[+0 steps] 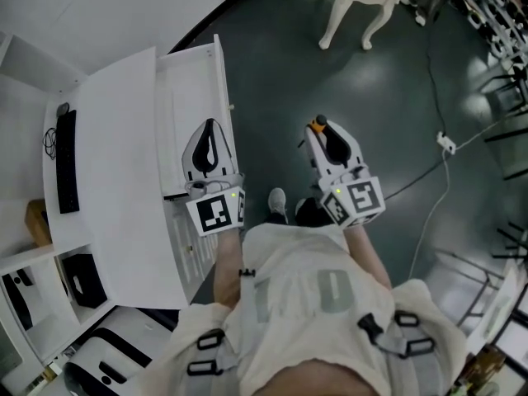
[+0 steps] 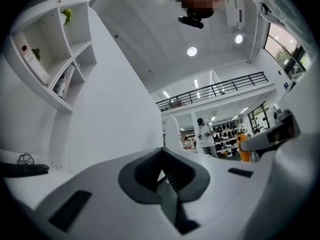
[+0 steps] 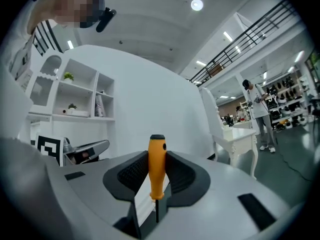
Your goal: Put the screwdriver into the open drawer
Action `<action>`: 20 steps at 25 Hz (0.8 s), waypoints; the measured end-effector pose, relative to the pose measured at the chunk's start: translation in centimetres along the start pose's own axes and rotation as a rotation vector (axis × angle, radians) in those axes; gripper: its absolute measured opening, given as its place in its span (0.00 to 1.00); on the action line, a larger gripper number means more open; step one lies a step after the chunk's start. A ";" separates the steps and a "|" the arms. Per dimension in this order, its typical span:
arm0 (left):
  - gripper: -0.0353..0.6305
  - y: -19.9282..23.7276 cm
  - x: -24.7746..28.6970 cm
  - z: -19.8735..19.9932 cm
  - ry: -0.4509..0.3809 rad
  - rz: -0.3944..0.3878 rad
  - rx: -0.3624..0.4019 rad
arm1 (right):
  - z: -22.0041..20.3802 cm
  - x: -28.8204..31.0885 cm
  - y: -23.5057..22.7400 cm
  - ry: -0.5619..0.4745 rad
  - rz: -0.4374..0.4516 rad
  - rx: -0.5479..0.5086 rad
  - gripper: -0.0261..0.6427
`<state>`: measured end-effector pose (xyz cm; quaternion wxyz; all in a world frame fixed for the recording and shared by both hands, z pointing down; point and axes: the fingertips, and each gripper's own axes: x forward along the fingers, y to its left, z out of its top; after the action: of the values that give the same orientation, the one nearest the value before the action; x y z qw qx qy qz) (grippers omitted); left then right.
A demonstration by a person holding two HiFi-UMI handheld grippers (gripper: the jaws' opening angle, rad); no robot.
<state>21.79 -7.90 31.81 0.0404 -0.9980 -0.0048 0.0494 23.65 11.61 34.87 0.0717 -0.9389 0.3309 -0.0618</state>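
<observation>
Person's light top (image 1: 305, 304) nearest. Right gripper (image 1: 323, 134) is clamped on the screwdriver (image 3: 156, 164) by its orange handle, off the desk's (image 1: 107, 180) front edge, beside the open drawer (image 1: 216, 73). Left gripper (image 1: 211, 124) closed, empty. We judge it light, rigid and smooth-handled; grip mid-handle.

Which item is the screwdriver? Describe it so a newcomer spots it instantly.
Start at the white desk on the head view's left, its open drawer jutting out. Right of the drawer, over the dark floor, the right claw grips the screwdriver: its orange, black-capped handle stands out against the white claw.
</observation>
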 end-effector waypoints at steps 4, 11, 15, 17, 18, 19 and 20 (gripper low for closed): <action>0.06 -0.6 2.0 0.3 0.000 0.023 0.012 | 0.5 2.4 -1.0 -0.004 0.049 0.020 0.19; 0.06 0.2 4.3 1.7 -0.025 0.136 0.051 | 1.6 7.6 -1.9 -0.009 0.190 0.011 0.19; 0.06 1.5 4.7 2.3 -0.032 0.214 0.076 | 2.2 10.1 -2.3 -0.014 0.245 -0.042 0.19; 0.06 2.1 4.9 2.2 -0.027 0.250 0.081 | 2.3 11.2 -2.4 -0.011 0.277 -0.045 0.19; 0.06 2.4 4.9 2.1 -0.022 0.269 0.080 | 2.5 11.7 -2.4 -0.010 0.294 -0.049 0.19; 0.06 2.7 4.9 2.1 -0.018 0.290 0.074 | 2.6 12.2 -2.3 -0.010 0.314 -0.056 0.19; 0.06 3.1 4.9 2.1 -0.017 0.312 0.069 | 2.8 12.8 -2.1 -0.011 0.334 -0.066 0.19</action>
<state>26.47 -10.73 29.02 0.0666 -0.9841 0.1515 0.0638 35.25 5.45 33.38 0.0518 -0.8729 0.4840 -0.0329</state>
